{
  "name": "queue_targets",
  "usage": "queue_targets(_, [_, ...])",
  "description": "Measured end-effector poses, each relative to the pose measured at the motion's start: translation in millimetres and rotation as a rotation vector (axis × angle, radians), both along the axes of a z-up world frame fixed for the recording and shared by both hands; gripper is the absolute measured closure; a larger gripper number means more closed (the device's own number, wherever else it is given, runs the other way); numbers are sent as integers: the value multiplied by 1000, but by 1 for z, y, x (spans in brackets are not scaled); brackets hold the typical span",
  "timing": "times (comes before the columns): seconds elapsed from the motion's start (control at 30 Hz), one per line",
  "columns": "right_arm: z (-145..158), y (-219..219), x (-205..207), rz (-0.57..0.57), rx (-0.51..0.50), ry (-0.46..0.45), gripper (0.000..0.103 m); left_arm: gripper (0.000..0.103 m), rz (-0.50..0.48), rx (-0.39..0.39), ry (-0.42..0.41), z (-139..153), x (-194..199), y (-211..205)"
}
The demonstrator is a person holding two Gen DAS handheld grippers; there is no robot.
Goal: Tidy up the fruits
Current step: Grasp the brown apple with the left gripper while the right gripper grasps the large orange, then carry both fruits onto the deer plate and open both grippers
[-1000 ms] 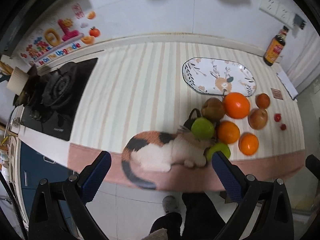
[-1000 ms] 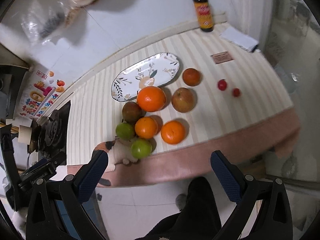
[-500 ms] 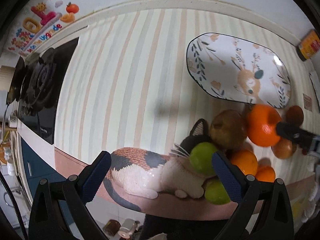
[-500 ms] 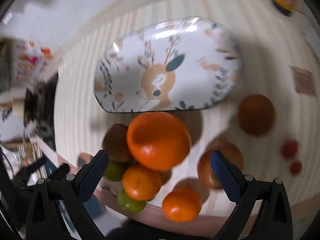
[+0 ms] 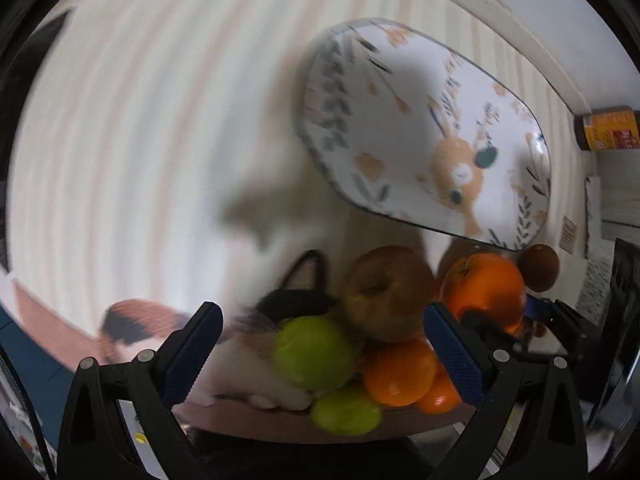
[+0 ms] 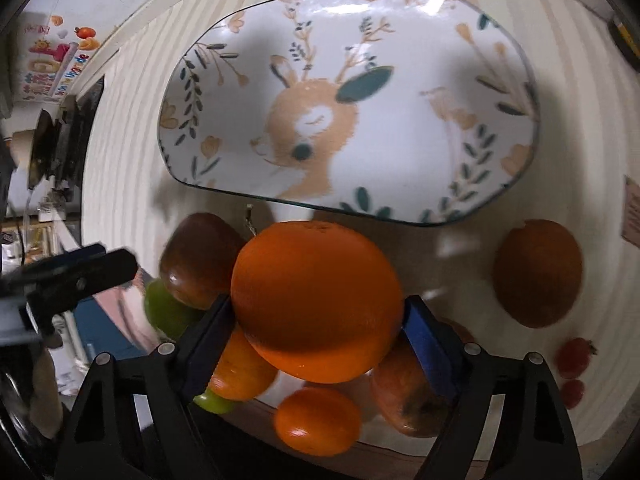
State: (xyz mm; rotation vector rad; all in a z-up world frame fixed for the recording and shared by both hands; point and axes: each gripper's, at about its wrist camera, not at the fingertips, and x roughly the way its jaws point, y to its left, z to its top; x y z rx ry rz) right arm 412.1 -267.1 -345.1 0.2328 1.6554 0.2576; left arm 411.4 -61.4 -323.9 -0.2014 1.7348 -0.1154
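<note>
A deer-patterned oval plate (image 6: 500, 92) lies empty on the striped counter; it also shows in the left wrist view (image 5: 400, 92). Fruit is piled in front of it. My right gripper (image 6: 318, 320) has its blue pads against both sides of the large orange (image 6: 316, 300). A brown apple (image 6: 196, 264) and smaller oranges (image 6: 318, 420) sit around it. My left gripper (image 5: 320, 352) is open, low over a green fruit (image 5: 314, 352), a brown apple (image 5: 386, 296) and a small orange (image 5: 400, 372).
A calico cat (image 5: 132, 324) lies at the counter's front edge by the green fruit. A brown round fruit (image 6: 536, 276) and small red fruits (image 6: 574, 354) sit right. A sauce bottle (image 5: 608, 128) stands at the back right. A stove (image 6: 60, 144) is far left.
Both grippers have dropped closer to the fruit pile. The right gripper's jaws have narrowed onto the large orange. The left gripper stays open.
</note>
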Motion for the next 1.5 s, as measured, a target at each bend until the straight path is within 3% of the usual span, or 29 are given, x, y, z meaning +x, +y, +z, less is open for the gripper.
queue_targets(0.17, [0, 1, -7, -14, -14, 2, 17, 0, -19, -75, 77, -22, 9, -17])
queue_targets(0.33, [-1, 10, -12, -4, -34, 4, 17, 2, -55, -91, 97, -31, 13, -32])
queue_targets(0.53, [-2, 18, -10, -8, -40, 13, 16, 36, -66, -116, 115, -47, 12, -46])
queue_targets(0.63, [2, 6, -16, -10, -44, 13, 16, 37, -70, -101, 90, -45, 8, -48])
queue_targets(0.83, [1, 11, -17, -14, -51, 9, 16, 37, -133, 37, 10, -35, 2, -34])
queue_targets(0.93, [3, 6, -18, -14, -58, 7, 16, 37, -123, 13, 19, -36, 6, -28])
queue_targets(1.33, [3, 14, -9, -23, -85, -9, 16, 38, -135, 35, -34, -31, 16, -43])
queue_targets(1.5, [8, 13, -17, -21, -86, -24, 17, 38, -144, 35, -57, -13, 10, -42])
